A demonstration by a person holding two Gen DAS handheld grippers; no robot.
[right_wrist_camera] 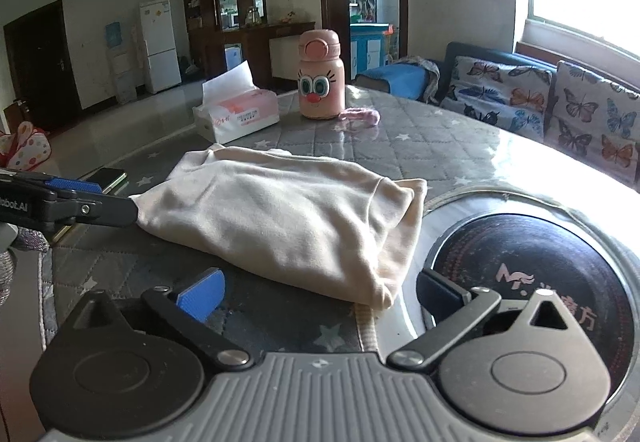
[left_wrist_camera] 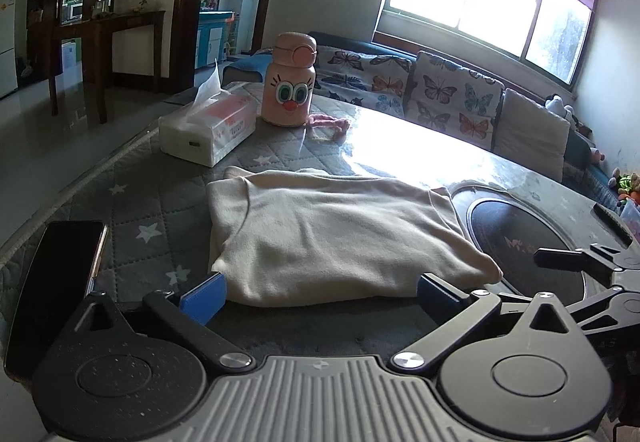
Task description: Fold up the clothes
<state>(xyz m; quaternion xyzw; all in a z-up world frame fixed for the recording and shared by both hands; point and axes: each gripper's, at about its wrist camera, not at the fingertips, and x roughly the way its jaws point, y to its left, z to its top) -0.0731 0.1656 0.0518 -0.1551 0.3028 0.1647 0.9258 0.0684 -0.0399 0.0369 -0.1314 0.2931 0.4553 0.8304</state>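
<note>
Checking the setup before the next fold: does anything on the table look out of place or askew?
Mostly tidy. The folded cream garment overlaps the rim of the round cooktop set into the table, and a phone lies just beside the open left gripper. Nothing looks spilled or damaged.

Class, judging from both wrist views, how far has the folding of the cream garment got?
Done: the cream garment lies folded into a compact bundle on the quilted table. In hand: nothing; left gripper and right gripper are open at its near edge. Left: perhaps a final fold or tidying.
</note>
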